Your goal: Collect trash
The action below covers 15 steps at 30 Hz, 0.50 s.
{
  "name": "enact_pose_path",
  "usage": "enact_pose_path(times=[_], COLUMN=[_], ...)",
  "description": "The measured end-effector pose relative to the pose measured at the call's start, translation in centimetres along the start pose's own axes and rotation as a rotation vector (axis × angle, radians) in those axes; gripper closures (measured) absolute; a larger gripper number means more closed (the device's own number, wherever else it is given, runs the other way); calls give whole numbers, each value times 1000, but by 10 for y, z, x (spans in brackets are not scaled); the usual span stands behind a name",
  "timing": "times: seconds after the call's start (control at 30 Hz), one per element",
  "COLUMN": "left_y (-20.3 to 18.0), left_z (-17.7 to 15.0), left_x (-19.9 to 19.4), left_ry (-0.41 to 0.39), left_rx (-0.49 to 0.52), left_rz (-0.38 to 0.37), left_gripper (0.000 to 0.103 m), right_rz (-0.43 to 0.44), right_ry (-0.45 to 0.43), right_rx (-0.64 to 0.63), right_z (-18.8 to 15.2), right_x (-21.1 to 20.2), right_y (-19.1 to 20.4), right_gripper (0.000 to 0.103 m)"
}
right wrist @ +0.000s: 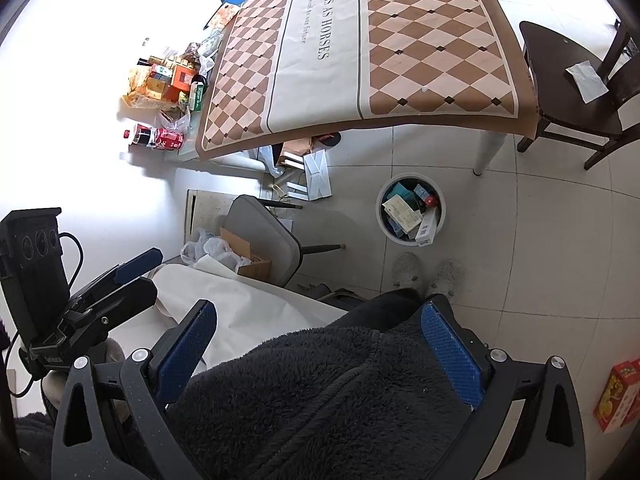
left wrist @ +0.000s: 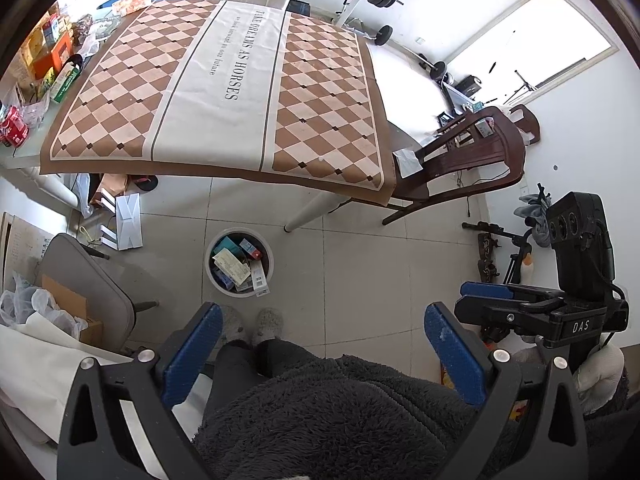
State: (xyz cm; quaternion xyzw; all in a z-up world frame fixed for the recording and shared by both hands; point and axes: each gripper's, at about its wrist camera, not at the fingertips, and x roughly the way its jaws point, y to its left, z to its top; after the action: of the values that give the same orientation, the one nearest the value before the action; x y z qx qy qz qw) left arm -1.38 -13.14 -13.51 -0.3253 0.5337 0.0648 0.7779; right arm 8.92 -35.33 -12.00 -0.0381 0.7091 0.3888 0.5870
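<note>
both the left gripper [left wrist: 322,348] and right gripper [right wrist: 320,344] gape wide, empty, over fuzzy dark fleece. the round white bin [left wrist: 239,262] brims with flat cardboard boxes on glossy tile.

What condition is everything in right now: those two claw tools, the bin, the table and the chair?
Left gripper: open, holding nothing.
Right gripper: open, holding nothing.
Trash bin: upright on the floor, nearly full of boxes and paper.
Tablecloth: spread flat, its middle bare.
Wooden chair: upright beside the table, a white paper on its seat.
Red bottle: lying on its side.
</note>
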Motion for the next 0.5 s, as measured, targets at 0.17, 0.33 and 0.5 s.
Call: enact_pose_path(times=[0.17, 0.33, 0.5], left_y=[-1, -2, -5], left_z=[0, 0, -1], left_x=[-2, -1, -2], left_ry=[-5, -1, 9], left_rx=[3, 0, 9], left_rz=[1, -1, 2], left_gripper=[0, 0, 0], right_rz=[3, 5, 6], right_ry=[-7, -8, -2], right_rx=[3, 2, 0], right_z=[1, 2, 4], right_x=[-1, -3, -5], right_y=[-1, -2, -5], right_gripper=[0, 0, 0])
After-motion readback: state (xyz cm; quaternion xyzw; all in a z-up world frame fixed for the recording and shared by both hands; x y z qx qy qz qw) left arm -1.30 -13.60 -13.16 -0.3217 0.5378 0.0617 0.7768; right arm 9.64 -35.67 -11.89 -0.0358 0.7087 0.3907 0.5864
